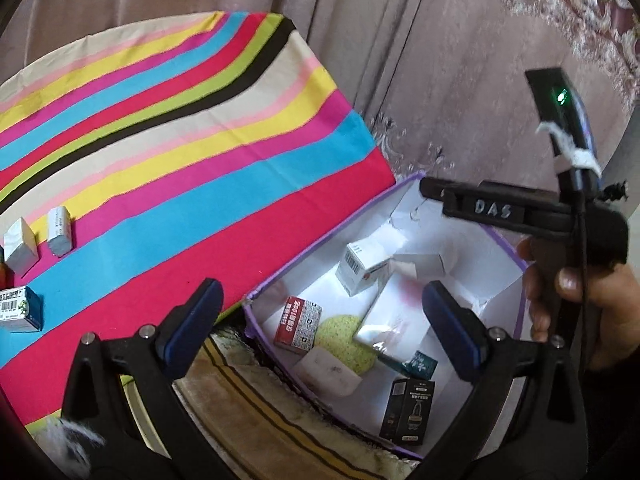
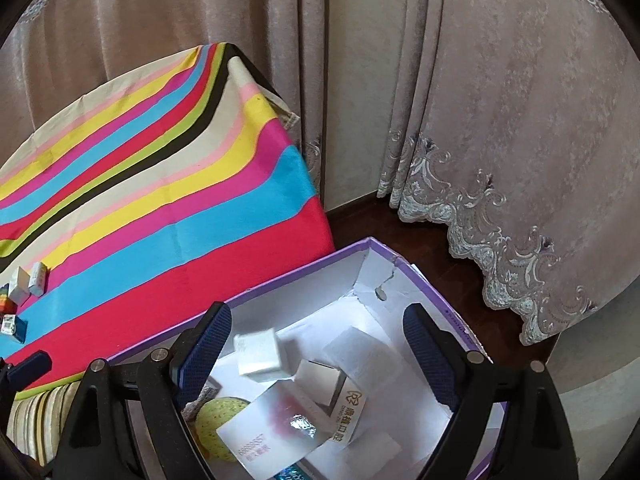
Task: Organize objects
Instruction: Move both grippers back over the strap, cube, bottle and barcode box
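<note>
I see both my tongs gaping wide and empty above the purple-edged box (image 2: 304,266): left gripper (image 1: 320,320), right gripper (image 2: 316,346). Inside it, about eight packets lie jumbled at mixed angles. Left of the box, three small cartons (image 1: 22,308) sit on the striped cloth (image 1: 192,168).

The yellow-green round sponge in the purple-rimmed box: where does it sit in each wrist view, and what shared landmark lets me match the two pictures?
Left wrist view: the yellow-green sponge lies low and centre, on the box floor between a red-and-white carton and a white packet.
Right wrist view: the sponge lies at bottom left of centre, partly under the white packet.
Shared landmark: the purple-rimmed box, beside the striped tablecloth.
</note>
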The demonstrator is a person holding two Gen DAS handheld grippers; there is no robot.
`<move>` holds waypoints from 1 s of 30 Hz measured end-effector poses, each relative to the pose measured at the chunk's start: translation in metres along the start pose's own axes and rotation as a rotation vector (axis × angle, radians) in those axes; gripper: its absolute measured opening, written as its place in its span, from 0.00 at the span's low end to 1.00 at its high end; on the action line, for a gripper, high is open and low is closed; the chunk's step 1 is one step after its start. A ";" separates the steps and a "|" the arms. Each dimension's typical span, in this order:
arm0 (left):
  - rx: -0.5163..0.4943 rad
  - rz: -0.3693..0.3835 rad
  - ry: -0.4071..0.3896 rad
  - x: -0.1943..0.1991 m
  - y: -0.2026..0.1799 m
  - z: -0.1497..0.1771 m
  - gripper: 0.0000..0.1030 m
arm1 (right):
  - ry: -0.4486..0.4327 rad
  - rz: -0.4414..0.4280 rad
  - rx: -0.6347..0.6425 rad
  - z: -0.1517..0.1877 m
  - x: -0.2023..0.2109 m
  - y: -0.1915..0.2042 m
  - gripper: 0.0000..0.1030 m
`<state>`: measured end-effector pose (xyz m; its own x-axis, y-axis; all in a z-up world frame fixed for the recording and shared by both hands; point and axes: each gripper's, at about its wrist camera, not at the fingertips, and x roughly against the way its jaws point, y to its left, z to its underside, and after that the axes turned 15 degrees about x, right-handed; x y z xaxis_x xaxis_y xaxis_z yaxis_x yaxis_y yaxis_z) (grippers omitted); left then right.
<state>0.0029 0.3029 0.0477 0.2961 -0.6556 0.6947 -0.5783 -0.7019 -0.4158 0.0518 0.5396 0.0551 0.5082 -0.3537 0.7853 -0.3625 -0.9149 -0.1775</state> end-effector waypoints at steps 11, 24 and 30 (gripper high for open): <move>0.111 -0.050 -0.101 0.036 0.043 -0.006 0.98 | -0.001 -0.075 0.102 -0.010 0.006 0.056 0.87; 0.293 -0.168 -0.212 0.084 0.132 -0.002 0.98 | 0.006 -0.235 0.265 -0.016 0.009 0.159 0.87; 0.438 -0.195 -0.184 0.094 0.178 0.005 0.98 | 0.002 -0.297 0.329 -0.017 0.012 0.199 0.87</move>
<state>-0.0686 0.1155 0.0361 0.5188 -0.5111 0.6853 -0.1380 -0.8412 -0.5229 -0.0270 0.3566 0.0390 0.5511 -0.0656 0.8319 0.0678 -0.9901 -0.1230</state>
